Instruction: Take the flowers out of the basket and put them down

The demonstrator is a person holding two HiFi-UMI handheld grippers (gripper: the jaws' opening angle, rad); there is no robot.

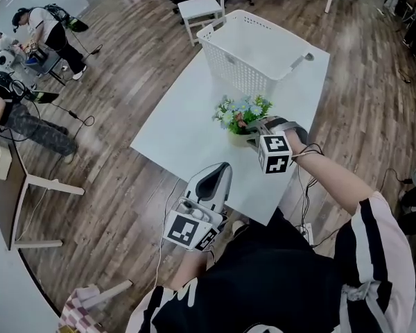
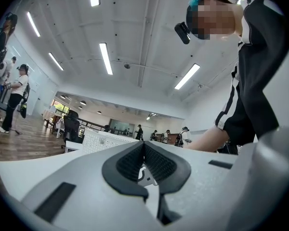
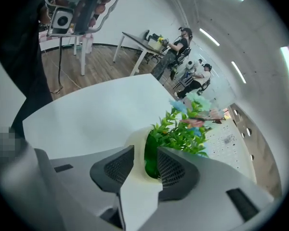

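A small cream pot [image 1: 239,140] of green leaves and pale blue and pink flowers [image 1: 241,112] stands upright on the white table [image 1: 187,130], in front of the white slotted basket [image 1: 256,50]. My right gripper [image 1: 253,134] reaches down to the pot from the near right. In the right gripper view its jaws straddle the pot's rim [image 3: 135,143], and green shows between the rim and the right-hand pad, so the right gripper [image 3: 145,165] is open. My left gripper [image 1: 218,172] hovers at the table's near edge, and in its own view the left gripper [image 2: 144,150] is shut on nothing.
The basket takes up the table's far end, its near wall close behind the flowers. A white stool [image 1: 200,9] stands beyond it. People [image 1: 28,116] work at the far left beside a wooden desk [image 1: 7,186]. Wood floor surrounds the table.
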